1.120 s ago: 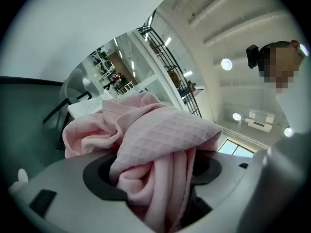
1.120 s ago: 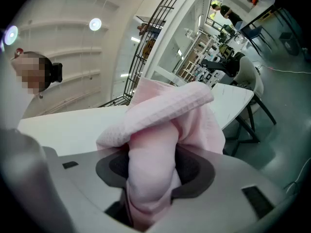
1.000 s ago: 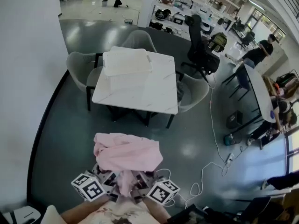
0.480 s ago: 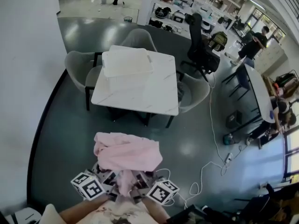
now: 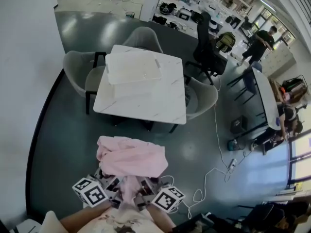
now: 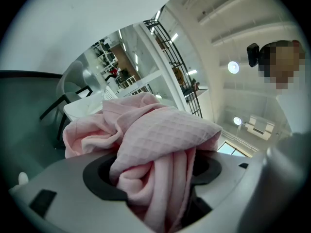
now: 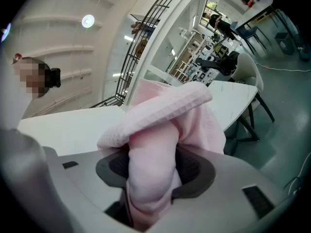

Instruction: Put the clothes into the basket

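Both grippers hold one load. The left gripper [image 6: 154, 178] is clamped on a thick wad of the pink waffle-weave cloth [image 5: 132, 158], with its jaws held wide by the bunched folds. The right gripper [image 7: 151, 174] pinches another roll of the same cloth in the same way. The rest of the cloth is heaped over both noses and spills forward in a loose mound, so it hangs in the air with nothing under it but the dark floor [image 5: 63, 144].

The move ahead depends on where the white basket [image 5: 133, 67] lies. It sits on the desk [image 5: 163, 106], towards the desk's far left corner, and its long side runs across the line of approach rather than along it. Seen from the desk, the cloth and both grippers are off the near edge and well apart from it, with open floor between. The basket is close to straight ahead of the pair, so neither hand is clearly nearer. Grey chairs [image 5: 77, 69] stand at the desk's left, far and right sides, while the near edge looks free to walk up to.

The two grippers sit side by side and close together, pointing about level towards the desk. The person's forearms [image 5: 80, 222] are drawn in at the bottom of the head view. In my judgement the cloth is in transit. The load will have to go over the desk's near edge and past the basket's rim before either grip lets go.
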{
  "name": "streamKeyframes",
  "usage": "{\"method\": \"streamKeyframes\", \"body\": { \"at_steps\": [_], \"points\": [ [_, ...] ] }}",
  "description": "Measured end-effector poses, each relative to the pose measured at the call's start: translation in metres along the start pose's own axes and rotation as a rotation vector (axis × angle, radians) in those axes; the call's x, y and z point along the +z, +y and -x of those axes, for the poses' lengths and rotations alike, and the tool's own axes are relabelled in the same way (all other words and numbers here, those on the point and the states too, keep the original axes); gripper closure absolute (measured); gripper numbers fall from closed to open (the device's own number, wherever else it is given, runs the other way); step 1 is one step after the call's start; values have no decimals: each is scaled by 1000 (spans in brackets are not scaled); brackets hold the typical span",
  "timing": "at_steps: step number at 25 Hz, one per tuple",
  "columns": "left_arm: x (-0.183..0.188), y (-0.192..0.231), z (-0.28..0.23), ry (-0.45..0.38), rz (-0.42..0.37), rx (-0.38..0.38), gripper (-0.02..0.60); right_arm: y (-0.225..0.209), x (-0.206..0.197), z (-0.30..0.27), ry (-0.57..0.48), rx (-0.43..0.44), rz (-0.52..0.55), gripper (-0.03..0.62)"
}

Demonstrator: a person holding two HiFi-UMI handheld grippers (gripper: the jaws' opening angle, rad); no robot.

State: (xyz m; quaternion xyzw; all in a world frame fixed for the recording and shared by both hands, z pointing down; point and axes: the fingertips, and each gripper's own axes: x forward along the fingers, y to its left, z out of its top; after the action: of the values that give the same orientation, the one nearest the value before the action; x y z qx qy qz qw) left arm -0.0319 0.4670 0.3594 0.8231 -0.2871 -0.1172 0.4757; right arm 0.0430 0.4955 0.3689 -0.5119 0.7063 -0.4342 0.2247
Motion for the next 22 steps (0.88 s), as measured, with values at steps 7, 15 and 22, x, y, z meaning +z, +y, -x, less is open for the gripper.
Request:
{"method": "streamKeyframes", "body": {
  "at_steps": [7, 15, 22],
  "points": [
    [72, 35, -1, -44, 5, -12, 235, 24, 1, -77, 36, -4, 74, 393],
    [136, 73, 22, -85, 12, 11, 235, 53, -26, -146, 76, 15, 77, 393],
    [169, 96, 38, -88, 18, 17, 235, 70, -44, -182, 72, 11, 67, 393]
  ]
}}
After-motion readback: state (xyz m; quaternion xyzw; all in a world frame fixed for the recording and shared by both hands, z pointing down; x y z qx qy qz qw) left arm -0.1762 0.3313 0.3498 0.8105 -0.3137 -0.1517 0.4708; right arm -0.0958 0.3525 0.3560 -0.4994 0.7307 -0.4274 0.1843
